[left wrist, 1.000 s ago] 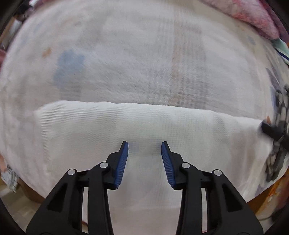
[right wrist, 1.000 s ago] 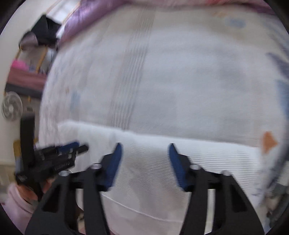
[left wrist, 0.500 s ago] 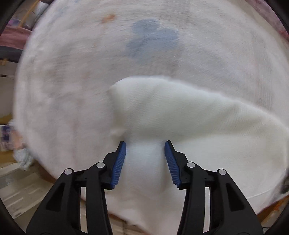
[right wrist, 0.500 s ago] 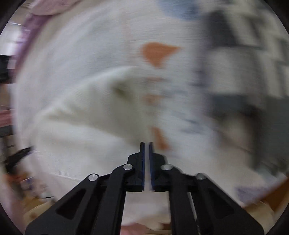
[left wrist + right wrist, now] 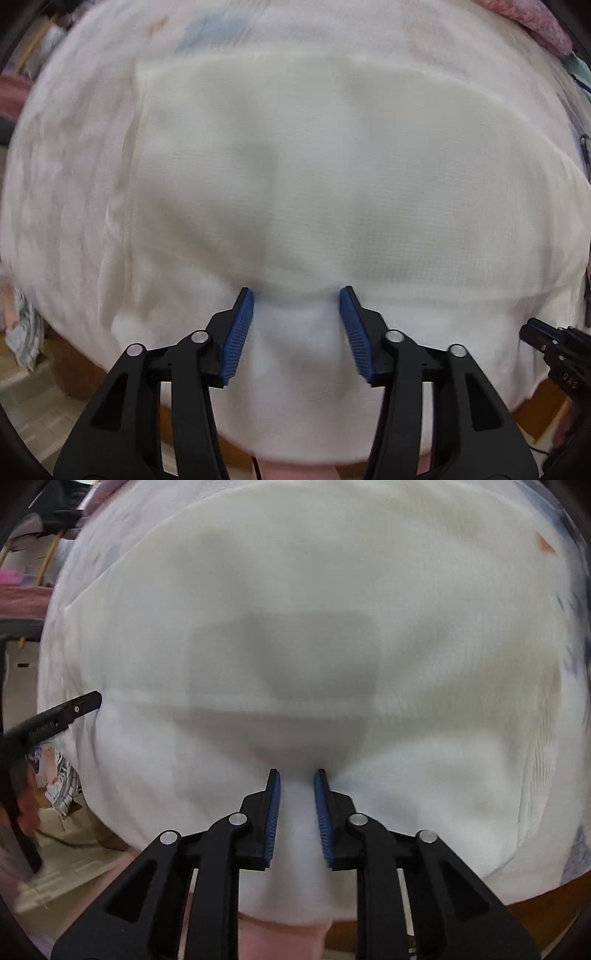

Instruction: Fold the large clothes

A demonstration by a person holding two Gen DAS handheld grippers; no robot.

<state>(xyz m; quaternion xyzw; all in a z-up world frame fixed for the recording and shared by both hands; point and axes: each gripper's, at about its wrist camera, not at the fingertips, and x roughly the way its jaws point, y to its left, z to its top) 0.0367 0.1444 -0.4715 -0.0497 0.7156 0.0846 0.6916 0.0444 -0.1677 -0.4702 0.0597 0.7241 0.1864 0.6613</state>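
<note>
Left wrist view: the left tool [image 5: 296, 295], jaws parted and just widening, hangs over a folded white garment [image 5: 332, 177] lying on the bed [image 5: 74, 155]. Right tool [image 5: 296, 775], narrowly apart after reopening, holds nothing above that cloth.

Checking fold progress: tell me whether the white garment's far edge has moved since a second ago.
Yes. The white garment now reaches farther up the bedsheet, nearly to its blue patch.
</note>
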